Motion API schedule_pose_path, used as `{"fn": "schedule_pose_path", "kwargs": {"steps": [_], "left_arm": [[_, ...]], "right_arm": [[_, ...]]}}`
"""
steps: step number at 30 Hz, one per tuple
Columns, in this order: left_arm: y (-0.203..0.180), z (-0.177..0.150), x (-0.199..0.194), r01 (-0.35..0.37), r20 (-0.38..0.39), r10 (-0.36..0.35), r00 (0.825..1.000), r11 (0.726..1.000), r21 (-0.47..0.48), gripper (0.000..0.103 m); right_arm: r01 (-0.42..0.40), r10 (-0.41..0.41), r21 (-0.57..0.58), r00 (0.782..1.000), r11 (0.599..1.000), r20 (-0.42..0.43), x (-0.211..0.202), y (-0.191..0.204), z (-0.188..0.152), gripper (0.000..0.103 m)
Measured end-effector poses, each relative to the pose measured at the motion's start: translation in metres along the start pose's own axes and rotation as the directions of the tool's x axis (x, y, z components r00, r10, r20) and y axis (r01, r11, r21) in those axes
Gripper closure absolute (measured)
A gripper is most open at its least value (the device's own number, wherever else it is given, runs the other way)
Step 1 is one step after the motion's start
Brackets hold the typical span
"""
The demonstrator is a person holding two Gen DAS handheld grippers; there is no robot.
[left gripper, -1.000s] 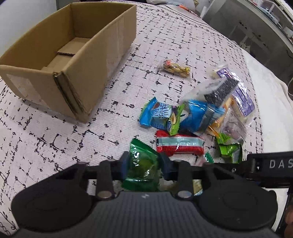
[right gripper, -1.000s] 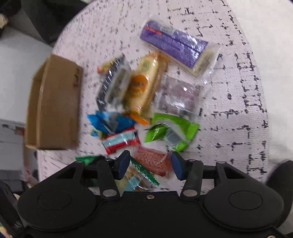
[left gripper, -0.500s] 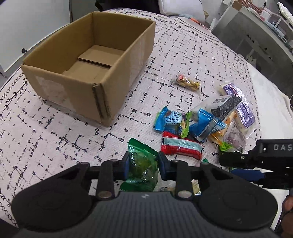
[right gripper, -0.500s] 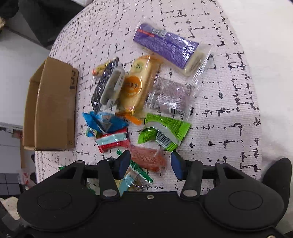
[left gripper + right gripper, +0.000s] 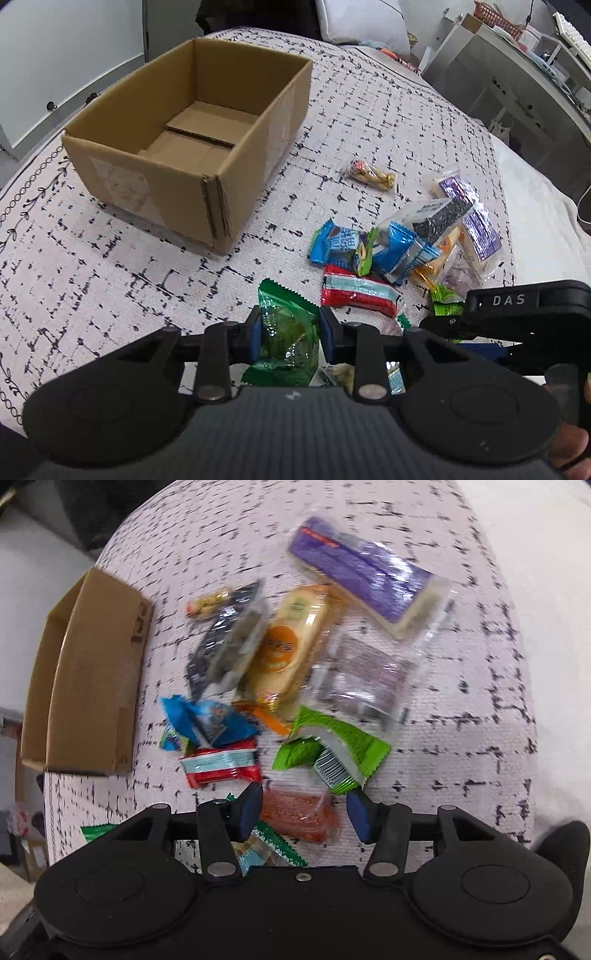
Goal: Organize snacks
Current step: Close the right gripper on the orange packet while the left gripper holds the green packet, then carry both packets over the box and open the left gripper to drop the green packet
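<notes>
Patterned bedspread [image 5: 110, 266], green snack packet [image 5: 288, 332] clamped in left claw [image 5: 290, 334]

Left wrist view: the patterned bed cover [image 5: 110, 266] lies bare across the lower left, giving open passage to the cardboard box [image 5: 192, 147] at upper left, open-topped. The snack pile [image 5: 399, 243] crowds the right centre, and the right tool [image 5: 517, 314] blocks the lower right edge.
</notes>
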State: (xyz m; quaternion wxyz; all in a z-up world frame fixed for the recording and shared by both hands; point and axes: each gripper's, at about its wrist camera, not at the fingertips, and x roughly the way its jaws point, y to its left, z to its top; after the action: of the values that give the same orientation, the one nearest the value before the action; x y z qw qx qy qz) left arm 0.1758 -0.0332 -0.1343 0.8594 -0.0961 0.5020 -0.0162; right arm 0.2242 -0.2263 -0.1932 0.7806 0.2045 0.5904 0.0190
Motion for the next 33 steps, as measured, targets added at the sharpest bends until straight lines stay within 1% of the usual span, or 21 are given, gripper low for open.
{"fn": "schedule_pose_path", "kwargs": {"steps": [2,3,4,5,8,11,15,19,23,33], "left_arm": [[0.004,0.001,-0.001,-0.005,0.002,0.005,1.0,1.0,-0.01,0.073],[0.006,0.0,-0.001,-0.008,0.0,0.008,1.0,1.0,-0.015,0.073],[0.007,0.0,-0.001,-0.011,-0.003,0.011,1.0,1.0,-0.018,0.073],[0.008,0.0,0.0,-0.013,-0.006,0.013,1.0,1.0,-0.02,0.073],[0.008,-0.002,-0.002,-0.017,-0.003,0.017,1.0,1.0,-0.013,0.073],[0.009,-0.003,-0.007,-0.024,0.004,0.024,1.0,1.0,-0.013,0.073],[0.009,-0.003,-0.014,-0.034,0.012,0.034,0.999,0.999,-0.017,0.073],[0.01,-0.002,-0.023,-0.041,0.03,0.041,0.999,0.999,-0.015,0.073],[0.012,-0.002,-0.032,-0.052,0.046,0.053,0.998,0.998,-0.018,0.073],[0.02,0.005,-0.063,-0.075,0.108,0.078,0.991,0.997,-0.031,0.073]], "right_arm": [[0.0,0.0,-0.036,1.0,0.999,-0.006,0.002,0.005,-0.003,0.052],[0.004,-0.004,-0.05,1.0,0.999,-0.007,0.004,0.008,-0.004,0.054],[0.01,-0.01,-0.061,1.0,0.998,-0.003,0.005,0.008,-0.004,0.059],[0.011,-0.011,-0.063,1.0,0.998,0.002,0.005,0.009,-0.004,0.068],[-0.012,0.013,-0.054,1.0,0.998,0.017,0.0,0.008,-0.004,0.074],[-0.044,0.047,-0.081,0.998,0.996,0.037,-0.009,0.011,-0.007,0.076],[-0.1,0.106,-0.084,0.992,0.991,0.064,-0.023,0.014,-0.008,0.076],[-0.171,0.178,-0.073,0.978,0.983,0.11,-0.041,0.011,-0.006,0.076],[-0.231,0.239,-0.073,0.962,0.97,0.131,-0.05,0.011,-0.003,0.076],[-0.308,0.32,-0.094,0.933,0.947,0.164,-0.062,0.02,-0.004,0.077]]}}
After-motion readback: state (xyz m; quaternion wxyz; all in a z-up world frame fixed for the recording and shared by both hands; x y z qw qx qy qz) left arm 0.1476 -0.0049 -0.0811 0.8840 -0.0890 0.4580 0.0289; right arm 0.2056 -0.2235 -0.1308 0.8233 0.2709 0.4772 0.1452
